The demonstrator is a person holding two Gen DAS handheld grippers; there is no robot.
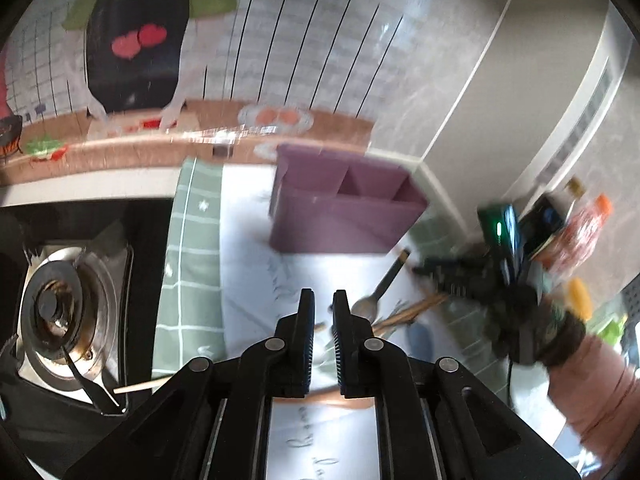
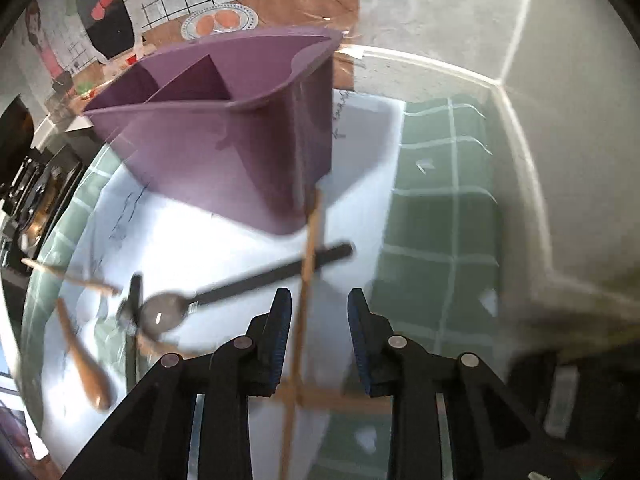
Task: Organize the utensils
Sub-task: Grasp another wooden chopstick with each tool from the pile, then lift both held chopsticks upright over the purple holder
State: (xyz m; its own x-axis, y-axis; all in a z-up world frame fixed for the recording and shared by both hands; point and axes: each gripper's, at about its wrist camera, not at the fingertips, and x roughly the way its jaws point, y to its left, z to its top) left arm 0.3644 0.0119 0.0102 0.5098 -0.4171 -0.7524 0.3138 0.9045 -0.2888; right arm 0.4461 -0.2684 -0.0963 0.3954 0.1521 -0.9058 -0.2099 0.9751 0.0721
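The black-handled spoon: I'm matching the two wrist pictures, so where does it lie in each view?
Left wrist view: the black-handled spoon lies right of centre, just beyond the fingertips, bowl toward the camera, handle toward the purple organizer.
Right wrist view: the spoon lies left of centre below the organizer, bowl left, handle running up to the right.
Shared landmark: the purple organizer standing on the white paper.

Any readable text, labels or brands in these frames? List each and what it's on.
None can be read.
White sheet: cursive handwriting, too blurred to read.
Orange-capped bottle: label blurred, unreadable.
Purple utensil holder: no text visible.
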